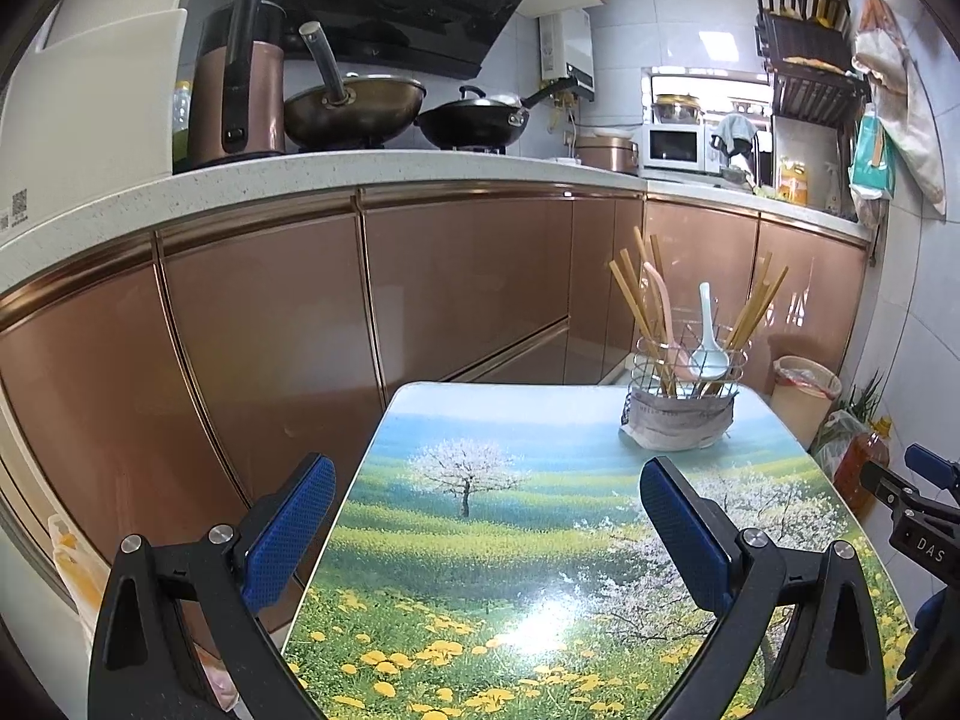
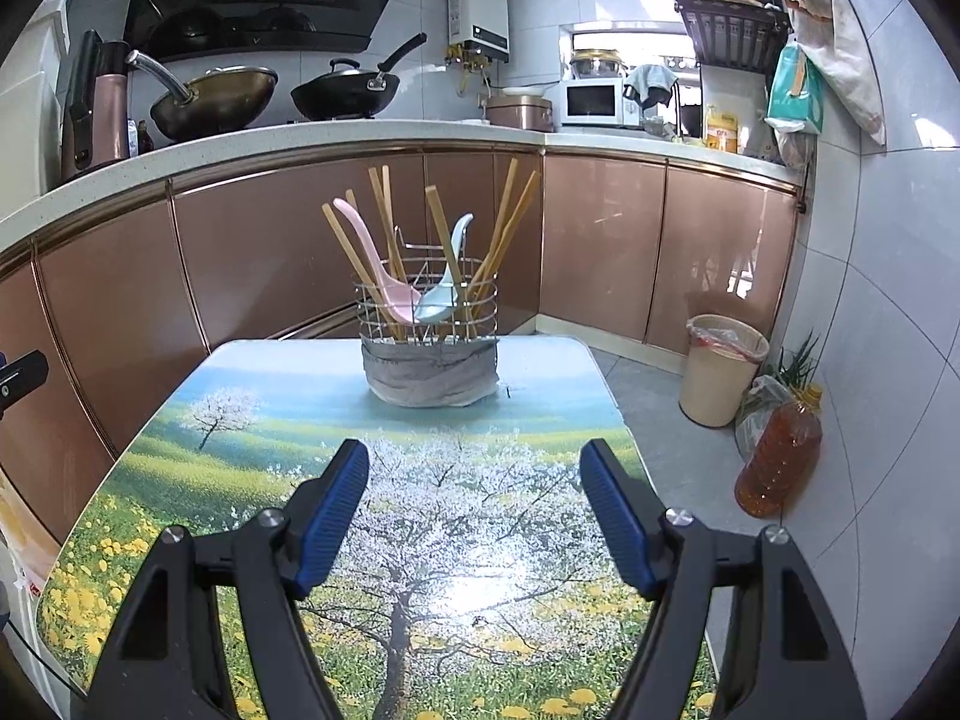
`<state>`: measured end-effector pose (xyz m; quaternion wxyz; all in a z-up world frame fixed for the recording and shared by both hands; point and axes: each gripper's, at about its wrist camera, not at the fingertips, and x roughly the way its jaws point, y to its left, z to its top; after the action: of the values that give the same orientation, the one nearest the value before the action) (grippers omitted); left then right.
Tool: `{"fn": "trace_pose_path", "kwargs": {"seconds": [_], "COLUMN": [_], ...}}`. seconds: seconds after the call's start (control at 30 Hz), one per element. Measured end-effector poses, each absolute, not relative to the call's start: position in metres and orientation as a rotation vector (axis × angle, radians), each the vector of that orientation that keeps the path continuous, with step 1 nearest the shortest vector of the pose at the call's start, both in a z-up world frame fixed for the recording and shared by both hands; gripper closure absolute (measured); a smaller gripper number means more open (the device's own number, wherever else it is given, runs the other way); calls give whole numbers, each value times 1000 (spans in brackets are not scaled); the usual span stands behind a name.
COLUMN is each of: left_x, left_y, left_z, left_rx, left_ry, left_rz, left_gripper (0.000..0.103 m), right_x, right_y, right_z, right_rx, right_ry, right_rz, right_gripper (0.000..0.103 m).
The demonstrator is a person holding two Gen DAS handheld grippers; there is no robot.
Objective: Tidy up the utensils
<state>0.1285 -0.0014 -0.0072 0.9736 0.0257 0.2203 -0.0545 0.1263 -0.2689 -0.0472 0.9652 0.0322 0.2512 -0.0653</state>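
On the table (image 2: 180,450), wire caddy (image 2: 427,312) holding chopsticks, spoons — both hand-held grippers (image 1: 486,510) (image 2: 474,510) wide open, empty.

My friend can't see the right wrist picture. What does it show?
A wire basket holding chopsticks, a pink spoon and a pale blue spoon stands at the far end of a flowery table. The right tongs hang open and empty in front.
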Motion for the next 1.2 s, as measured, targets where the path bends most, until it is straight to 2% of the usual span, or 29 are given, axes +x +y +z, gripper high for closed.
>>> {"fn": "trace_pose_path", "kwargs": {"seconds": [1.2], "left_x": [51], "left_y": [7], "left_z": [44], "left_rx": [11], "left_ry": [311], "left_rz": [-117], "left_gripper": [2], "right_x": [44], "right_y": [-250], "right_z": [22], "right_rx": [19], "right_ry": [325], "right_rz": [-120], "right_gripper": [31]}}
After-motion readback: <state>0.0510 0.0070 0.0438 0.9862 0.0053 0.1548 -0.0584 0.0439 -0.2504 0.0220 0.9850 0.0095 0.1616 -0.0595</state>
